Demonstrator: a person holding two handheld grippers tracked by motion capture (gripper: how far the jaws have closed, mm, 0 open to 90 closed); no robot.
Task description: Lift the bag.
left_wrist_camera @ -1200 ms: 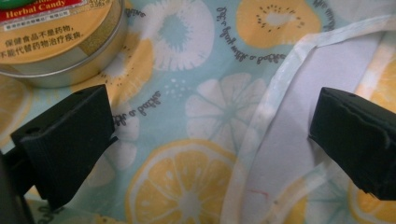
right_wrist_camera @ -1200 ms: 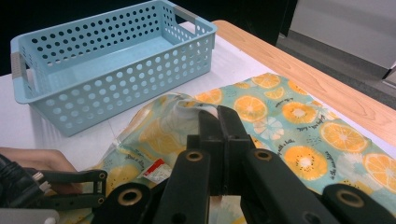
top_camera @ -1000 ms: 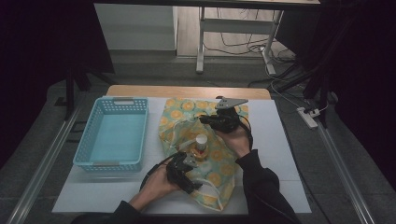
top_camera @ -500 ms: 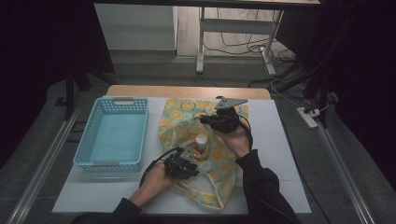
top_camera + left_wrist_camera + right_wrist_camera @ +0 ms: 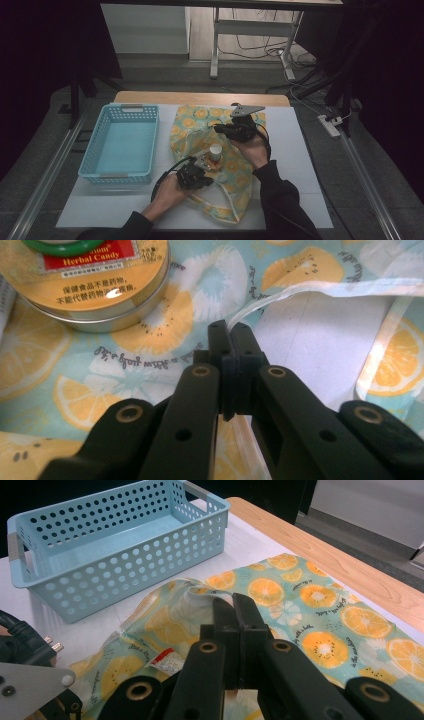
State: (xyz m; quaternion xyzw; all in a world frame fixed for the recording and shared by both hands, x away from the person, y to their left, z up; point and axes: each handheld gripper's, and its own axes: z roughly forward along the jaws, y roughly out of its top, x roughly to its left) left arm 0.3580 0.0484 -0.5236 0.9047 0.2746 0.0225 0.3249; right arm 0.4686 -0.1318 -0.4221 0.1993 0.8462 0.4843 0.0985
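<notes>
We are over the table now, and the citrus-print cloth bag lies spread across its middle, with the blue basket just to its left. Our left gripper sits low on the near part of the bag; its jaws have just been closing, and in the left gripper view they are clamped together on the bag's pale strap, which runs up and away from the tips over the white table. Just beyond those tips we see the round yellow candy tin resting on the bag, and from above a small white-capped bottle stands upright on the cloth right beside the left gripper. Our right gripper is at the far part of the bag, jaws clenched; in the right gripper view the tips pinch a raised fold of the printed fabric, which puckers up around them. A small red-and-white packet lies on the cloth near that gripper.
</notes>
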